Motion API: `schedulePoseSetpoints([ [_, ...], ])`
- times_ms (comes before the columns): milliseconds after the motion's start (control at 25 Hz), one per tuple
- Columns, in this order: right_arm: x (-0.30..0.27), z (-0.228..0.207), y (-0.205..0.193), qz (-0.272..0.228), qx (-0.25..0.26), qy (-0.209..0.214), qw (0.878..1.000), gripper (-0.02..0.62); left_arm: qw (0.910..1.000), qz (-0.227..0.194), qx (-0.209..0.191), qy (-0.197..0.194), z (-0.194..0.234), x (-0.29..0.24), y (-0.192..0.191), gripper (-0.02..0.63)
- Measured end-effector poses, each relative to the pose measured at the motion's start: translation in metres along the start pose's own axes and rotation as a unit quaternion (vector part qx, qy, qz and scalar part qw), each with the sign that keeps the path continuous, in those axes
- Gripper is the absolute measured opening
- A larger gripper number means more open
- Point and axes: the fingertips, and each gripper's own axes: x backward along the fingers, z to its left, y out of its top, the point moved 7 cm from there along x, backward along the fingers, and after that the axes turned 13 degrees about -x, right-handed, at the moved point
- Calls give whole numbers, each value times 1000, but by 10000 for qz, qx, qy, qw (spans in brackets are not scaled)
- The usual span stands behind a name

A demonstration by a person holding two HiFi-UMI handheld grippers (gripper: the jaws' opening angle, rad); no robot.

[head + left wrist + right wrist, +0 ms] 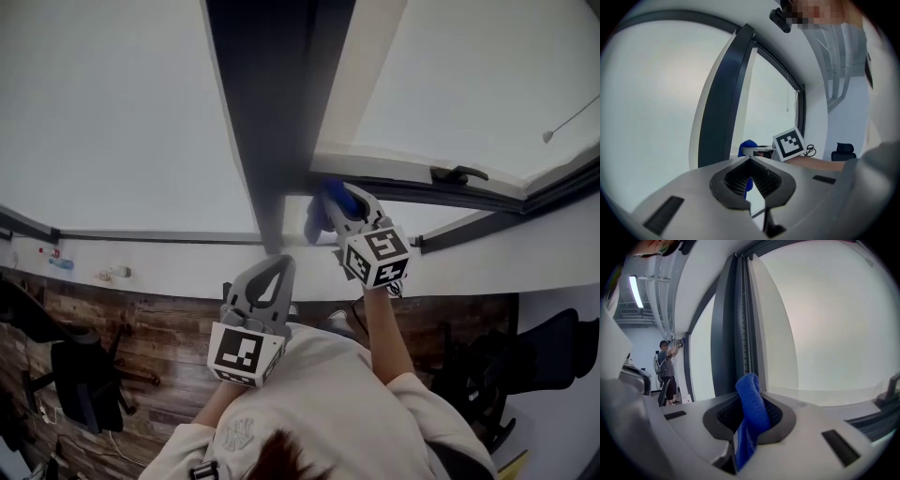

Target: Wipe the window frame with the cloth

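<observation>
Nearest, the grey left gripper (279, 262) hung closed and empty, while the grey right gripper (337, 204) pinched the blue terry cloth (314, 221), probably soft, light and limp, at its fold just beside the dark metal window frame (267, 122).

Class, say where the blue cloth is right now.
The blue cloth is pinched in the right gripper, centre of the head view, beside the foot of the dark window frame post.

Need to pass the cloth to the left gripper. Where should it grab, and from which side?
Probably its loose tail, hanging below the right gripper, coming in from the left: that end of the cloth dangles free, while the fold above is clamped, close to the frame. The left gripper is shut; open it first.
</observation>
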Motion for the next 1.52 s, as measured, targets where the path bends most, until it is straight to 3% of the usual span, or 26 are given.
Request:
schedulePoseSetpoints([
  [280, -51, -11, -18, 584, 160, -188, 9980, 60, 9999, 10, 170, 8, 13, -9, -3, 5],
  [480, -66, -22, -37, 929, 215, -599, 9936, 60, 9997, 47, 217, 29, 17, -10, -5, 5],
  [800, -71, -20, -39, 1016, 540, -753, 9905, 57, 9998, 26, 213, 3, 20, -14, -4, 5],
  [1040, -71, -20, -45, 1058, -36, -466, 9933, 54, 9998, 0, 187, -82, 16, -18, -3, 5],
  [1240, -73, -16, -46, 1089, 624, -707, 9896, 54, 9998, -8, 172, -111, 11, -19, -2, 5],
  [1520, -71, -17, -45, 1005, 750, -819, 9887, 54, 9998, -1, 151, -100, 8, -15, -1, 5],
])
